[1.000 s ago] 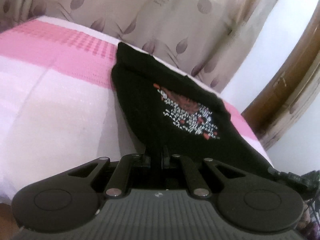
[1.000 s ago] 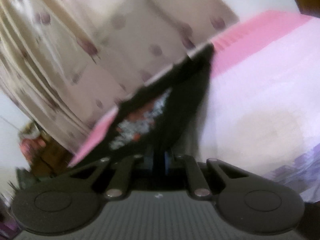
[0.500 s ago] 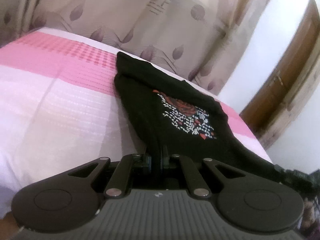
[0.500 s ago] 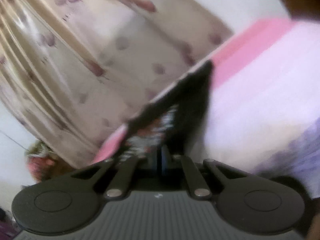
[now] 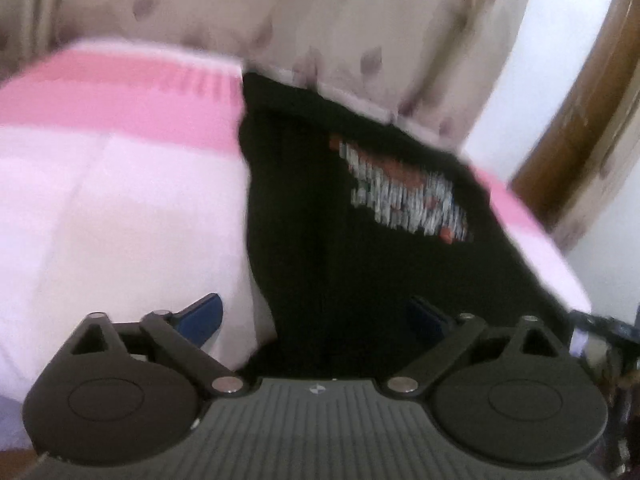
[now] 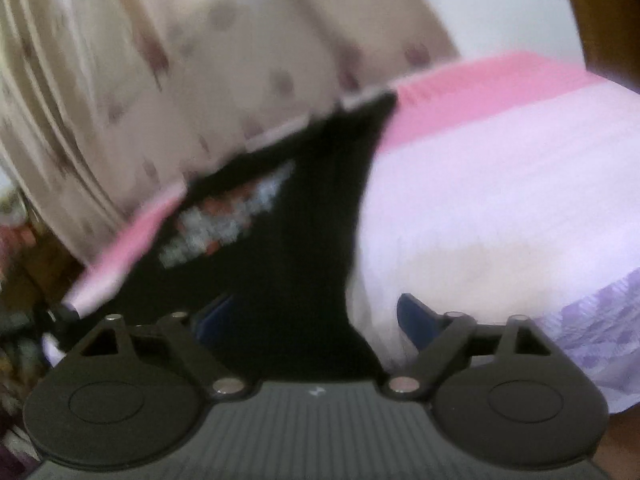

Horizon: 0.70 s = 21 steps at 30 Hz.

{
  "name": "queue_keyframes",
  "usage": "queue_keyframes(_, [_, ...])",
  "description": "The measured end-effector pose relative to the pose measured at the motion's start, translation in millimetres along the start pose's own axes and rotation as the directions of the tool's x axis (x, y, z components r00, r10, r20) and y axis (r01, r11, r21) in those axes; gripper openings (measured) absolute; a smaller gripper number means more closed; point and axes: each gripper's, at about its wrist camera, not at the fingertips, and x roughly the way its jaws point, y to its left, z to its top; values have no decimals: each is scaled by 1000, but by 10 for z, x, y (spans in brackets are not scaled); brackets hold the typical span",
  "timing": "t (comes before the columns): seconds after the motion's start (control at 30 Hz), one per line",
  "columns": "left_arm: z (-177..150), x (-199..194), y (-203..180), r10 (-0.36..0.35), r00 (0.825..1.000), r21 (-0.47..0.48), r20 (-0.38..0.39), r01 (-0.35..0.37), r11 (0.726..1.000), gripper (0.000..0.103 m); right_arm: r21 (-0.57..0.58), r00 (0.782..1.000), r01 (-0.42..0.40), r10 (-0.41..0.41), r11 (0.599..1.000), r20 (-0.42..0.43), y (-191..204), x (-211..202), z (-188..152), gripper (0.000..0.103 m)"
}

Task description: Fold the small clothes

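We see the black shirt (image 5: 320, 208) lying on the pink bedspread (image 5: 120, 184), its near edge between the spread fingers of our left gripper (image 5: 316, 316) and right gripper (image 6: 316, 316). Its printed chest design is too blurred to read.

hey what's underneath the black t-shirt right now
The black t-shirt lies spread on the pink and white bedspread, which shows around its edges. Whatever sits directly beneath the cloth is covered. Both the left gripper and right gripper are open.
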Motion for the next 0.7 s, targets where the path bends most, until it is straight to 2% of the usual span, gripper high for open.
queue_keyframes(0.03, [-17,4,-61,15,1000,48,20,-16,999,65,-13,999,-31,31,999,-38,53,37,-2,29])
queue_keyframes(0.07, [-24,39,-117,13,1000,89,-7,-13,996,9,5,996,-54,55,999,-72,88,65,-2,15])
queue_keyframes(0.1, [-39,66,-147,22,999,103,-32,-18,994,10,18,994,-68,69,998,-81,103,75,-28,11])
queue_keyframes(0.17, [-59,34,-133,-14,999,63,-31,16,998,8,64,987,-141,145,988,-74,108,57,-58,10])
queue_keyframes(0.23, [-48,-38,-67,-38,999,-17,-8,38,999,8,177,970,-239,245,955,-12,56,-27,-58,9])
queue_keyframes(0.3, [3,-116,41,-91,996,-118,21,93,989,8,259,935,-354,343,899,86,12,-147,-23,9])
queue_keyframes(0.33, [48,-166,84,-111,993,-157,51,118,981,8,282,923,-385,365,879,124,6,-195,13,9])
queue_keyframes(0.4, [129,-205,96,-118,990,-179,80,131,975,8,323,893,-448,405,834,195,-16,-242,94,9])
queue_keyframes(0.57, [391,-240,-14,-143,975,-180,169,173,968,8,364,843,-532,441,765,307,-28,-294,339,9])
queue_keyframes(0.7, [644,-237,-75,-159,959,-176,233,203,963,8,352,830,-544,428,761,358,-8,-204,640,9])
